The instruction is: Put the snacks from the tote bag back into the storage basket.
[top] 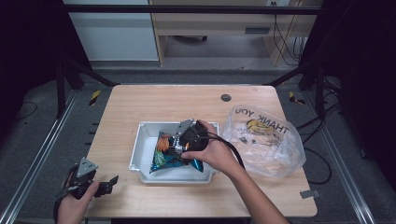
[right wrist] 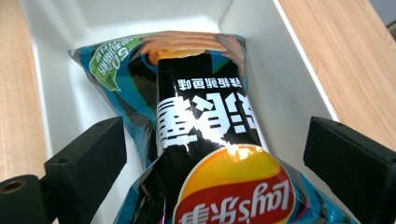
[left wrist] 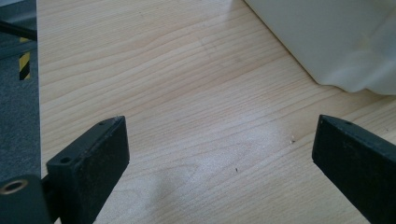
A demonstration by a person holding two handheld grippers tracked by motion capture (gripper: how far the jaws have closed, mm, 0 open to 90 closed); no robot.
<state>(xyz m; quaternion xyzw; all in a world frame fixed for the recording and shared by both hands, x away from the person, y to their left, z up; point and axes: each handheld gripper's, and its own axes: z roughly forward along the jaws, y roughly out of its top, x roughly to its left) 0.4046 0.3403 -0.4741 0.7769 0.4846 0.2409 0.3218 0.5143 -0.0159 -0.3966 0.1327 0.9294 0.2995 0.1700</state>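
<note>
Right gripper view: my right gripper has its jaws released, straddling the chip bag lying in the white tray. High view adds my left gripper, jaws spread over bare counter, and a plastic bag beside the tray.

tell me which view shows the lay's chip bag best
The right gripper view: the Lay's chip bag lies in the white tray, logo and print legible, between open jaws. In the high view the bag is small and mostly covered by the right gripper and hand. The left gripper view looks at the table instead.
</note>
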